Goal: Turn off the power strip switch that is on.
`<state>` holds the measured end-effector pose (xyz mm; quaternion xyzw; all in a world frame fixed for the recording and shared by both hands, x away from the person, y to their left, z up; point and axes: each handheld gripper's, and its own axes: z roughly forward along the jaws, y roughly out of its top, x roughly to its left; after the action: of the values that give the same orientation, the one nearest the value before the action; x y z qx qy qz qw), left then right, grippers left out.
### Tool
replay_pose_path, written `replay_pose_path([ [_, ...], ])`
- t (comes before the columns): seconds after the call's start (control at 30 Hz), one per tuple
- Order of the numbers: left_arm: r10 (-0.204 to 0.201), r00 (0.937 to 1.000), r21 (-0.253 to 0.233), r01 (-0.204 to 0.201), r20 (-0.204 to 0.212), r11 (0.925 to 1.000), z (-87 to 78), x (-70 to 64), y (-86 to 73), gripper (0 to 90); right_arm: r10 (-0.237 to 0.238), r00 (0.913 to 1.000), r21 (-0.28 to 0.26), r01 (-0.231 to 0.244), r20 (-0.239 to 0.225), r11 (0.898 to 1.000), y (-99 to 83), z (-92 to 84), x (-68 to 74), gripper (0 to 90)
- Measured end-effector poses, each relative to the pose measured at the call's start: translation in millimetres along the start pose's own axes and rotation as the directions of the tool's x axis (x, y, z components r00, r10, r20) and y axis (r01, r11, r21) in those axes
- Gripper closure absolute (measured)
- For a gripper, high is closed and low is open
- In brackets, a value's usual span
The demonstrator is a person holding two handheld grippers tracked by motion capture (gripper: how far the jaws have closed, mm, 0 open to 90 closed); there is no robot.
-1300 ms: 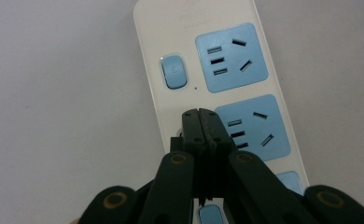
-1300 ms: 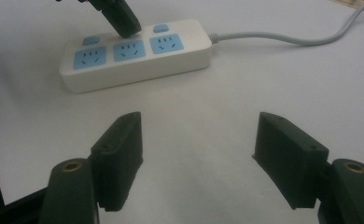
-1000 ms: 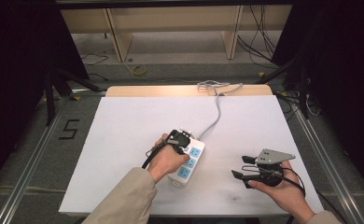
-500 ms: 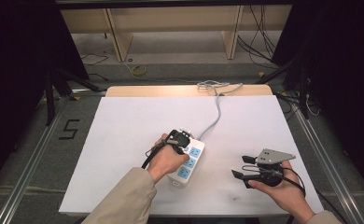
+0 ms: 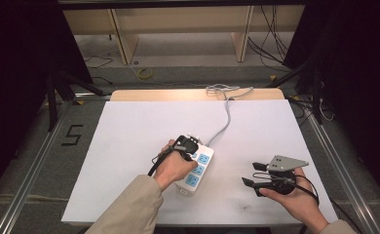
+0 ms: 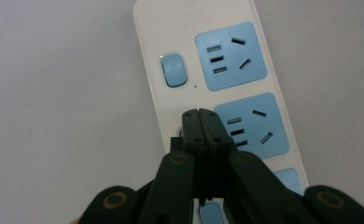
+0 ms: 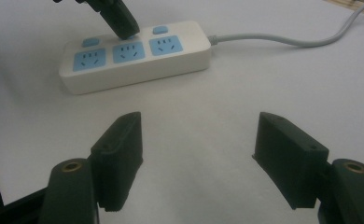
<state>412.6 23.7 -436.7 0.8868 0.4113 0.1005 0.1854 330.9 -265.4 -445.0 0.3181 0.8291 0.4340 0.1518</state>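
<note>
Near the front edge of the desk (image 5: pixel 129 126), a little left of its middle, I have the left gripper (image 6: pixel 202 122) with its jaws shut together on nothing, tips pressed down on the middle switch of the white power strip (image 6: pixel 171 107). In the right gripper view the same tips (image 7: pixel 119 21) sit on the button row between the two outer blue buttons. I judge the middle press to be under way; the far switch (image 6: pixel 174 70) stands untouched for now, and the near one I cannot judge. The strip lies slantwise directly under that gripper, its grey cable (image 5: pixel 225 114) running to the back edge. The right gripper (image 5: pixel 254 174) hovers wide open toward the front right corner, well apart from the strip.
</note>
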Motion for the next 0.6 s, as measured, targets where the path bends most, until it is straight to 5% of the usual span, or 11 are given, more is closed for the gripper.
replay_pose_path([
  [0.6, -0.005, 0.9999, -0.009, 0.005, 0.013, 0.9999, -1.2, 0.9, 0.2, 90.0, -0.002, 1.0, -0.002, 0.002, 0.001, 1.0, 0.0, -0.2, -0.3, 32.7],
])
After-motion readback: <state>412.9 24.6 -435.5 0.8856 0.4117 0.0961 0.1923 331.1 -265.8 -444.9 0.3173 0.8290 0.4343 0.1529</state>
